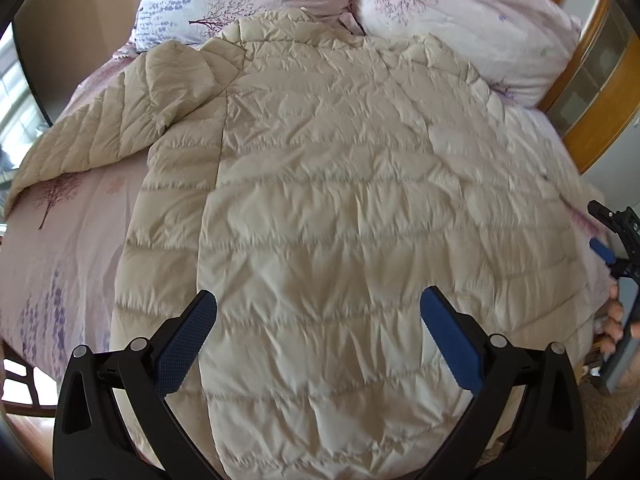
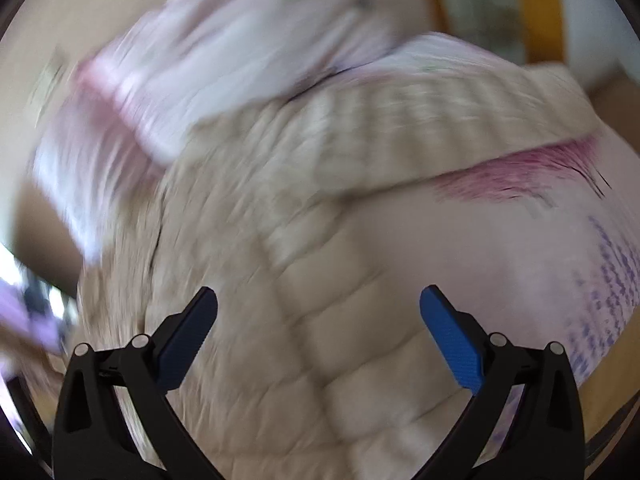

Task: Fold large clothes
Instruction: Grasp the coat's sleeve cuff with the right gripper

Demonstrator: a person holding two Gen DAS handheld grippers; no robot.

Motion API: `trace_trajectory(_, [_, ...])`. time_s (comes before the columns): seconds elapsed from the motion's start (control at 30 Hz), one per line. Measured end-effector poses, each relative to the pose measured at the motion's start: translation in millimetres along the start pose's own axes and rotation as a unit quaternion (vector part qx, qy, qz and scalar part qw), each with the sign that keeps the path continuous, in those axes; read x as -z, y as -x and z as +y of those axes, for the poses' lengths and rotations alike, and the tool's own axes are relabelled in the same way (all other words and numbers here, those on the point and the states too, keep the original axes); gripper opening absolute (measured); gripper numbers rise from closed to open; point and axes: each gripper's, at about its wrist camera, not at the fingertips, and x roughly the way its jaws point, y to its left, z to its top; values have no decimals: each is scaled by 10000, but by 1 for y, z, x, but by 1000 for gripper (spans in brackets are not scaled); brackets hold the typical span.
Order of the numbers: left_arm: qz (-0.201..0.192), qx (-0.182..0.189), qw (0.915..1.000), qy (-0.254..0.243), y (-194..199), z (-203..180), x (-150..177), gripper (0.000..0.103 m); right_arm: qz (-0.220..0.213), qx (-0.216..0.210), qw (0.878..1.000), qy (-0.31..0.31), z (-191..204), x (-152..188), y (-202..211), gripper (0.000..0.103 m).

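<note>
- Jacket (image 1: 340, 200), cream and quilted, spread flat across bed sheet (image 1: 72, 240), straight ahead of left gripper (image 1: 318, 312) and filling most of its view
- Left gripper: jaws wide apart, blue pads (image 1: 188, 344) hovering over lower part of jacket, nothing between them
- One sleeve (image 1: 100, 132) stretched out far to the left of left gripper, lying on the pink printed sheet
- Vertical seam or folded edge running down the jacket just ahead of the left pad
- Two pillows (image 1: 460, 20) in matching floral fabric beyond the far end of jacket, touching its collar area
- Right gripper (image 1: 612, 240) visible at far right edge of left wrist view, just beside the jacket's side, with a hand (image 1: 614, 320) on its handle
- Right gripper (image 2: 318, 312) in own view: jaws equally wide, empty, above quilted fabric of jacket (image 2: 300, 280)
- Right wrist view heavily blurred; other sleeve (image 2: 420, 120) extending ahead and to the right over sheet (image 2: 500, 260), finer detail impossible to tell
- Wooden frame (image 1: 592, 92) to the far right, past the pillows
</note>
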Motion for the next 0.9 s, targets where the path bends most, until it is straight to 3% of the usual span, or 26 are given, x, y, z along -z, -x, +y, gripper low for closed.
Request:
trace_trajectory(0.17, [-106,22,9999,62,-3,11,-23,102,-433,110,9874,-1521,-84,-48,1,98])
trace_trajectory(0.3, [-226,20,9996,161,-6,20,-42,102,-542,243,9672,-2471,-148,-75,-7,74])
trace_trajectory(0.43, [-538,205,9982,192,-8,28,-60,102,-571,313,9480,-3115,-198,-87,-15,61])
trace_trajectory(0.5, [-653,253,9974,192,-9,30,-68,102,-683,343,9434,-3228,-208,-91,-18,50])
trace_trajectory(0.73, [-927,301,9952,-73,-15,29,-88,102,-872,646,9336,-3416,-238,-106,-22,35])
trace_trajectory(0.83, [-1029,376,9939,-114,-17,29,-92,102,-942,924,9352,-3286,-238,-110,-23,25])
trace_trajectory(0.9, [-1047,384,9937,-122,-19,29,-95,102,-992,1110,9389,-3102,-232,-114,-25,12])
